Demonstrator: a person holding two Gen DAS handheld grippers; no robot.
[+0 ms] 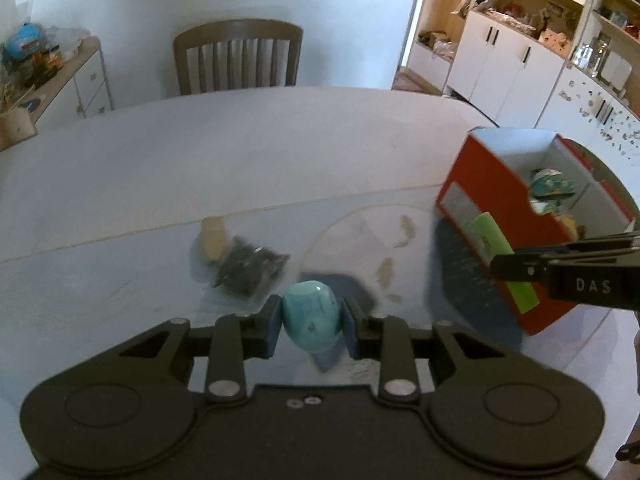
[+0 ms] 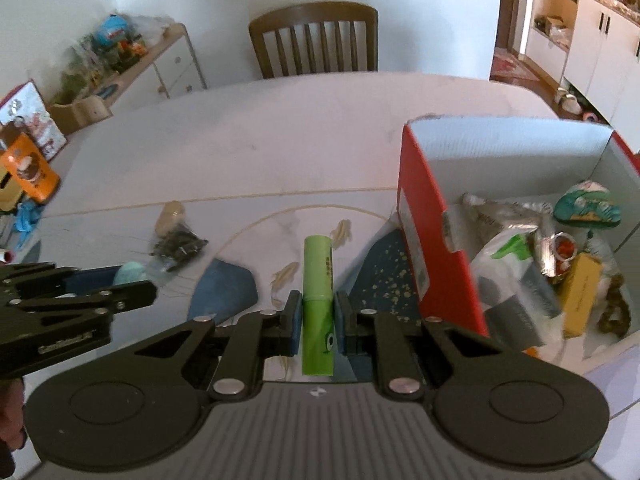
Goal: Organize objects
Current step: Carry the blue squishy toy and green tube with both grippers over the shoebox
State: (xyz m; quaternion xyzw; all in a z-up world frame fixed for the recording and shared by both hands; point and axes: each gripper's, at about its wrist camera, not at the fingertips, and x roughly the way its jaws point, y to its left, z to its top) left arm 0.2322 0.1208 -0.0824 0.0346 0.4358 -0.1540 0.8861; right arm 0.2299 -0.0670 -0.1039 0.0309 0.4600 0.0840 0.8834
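Table (image 2: 280, 128): fills the middle of both views.
Chair (image 2: 314, 40): behind the table's far edge, top centre of the right wrist view.
Cardboard box (image 2: 436, 216): on the table, right side of the frame.
Box contents: packets and a pouch (image 2: 586, 204) inside, pouch toward the far right corner.
Bag of small parts (image 2: 178, 246): on the table, left of centre.
Small jar (image 2: 170, 216): just behind the bag.
Tube (image 2: 318, 280): lower centre, between the bag and the box, in the right gripper (image 2: 316, 320).
Egg-shaped object (image 1: 312, 316): lower centre of the left wrist view, in the left gripper (image 1: 312, 324), in front of the bag.
Sideboard (image 2: 160, 60): upper left, beside the chair.
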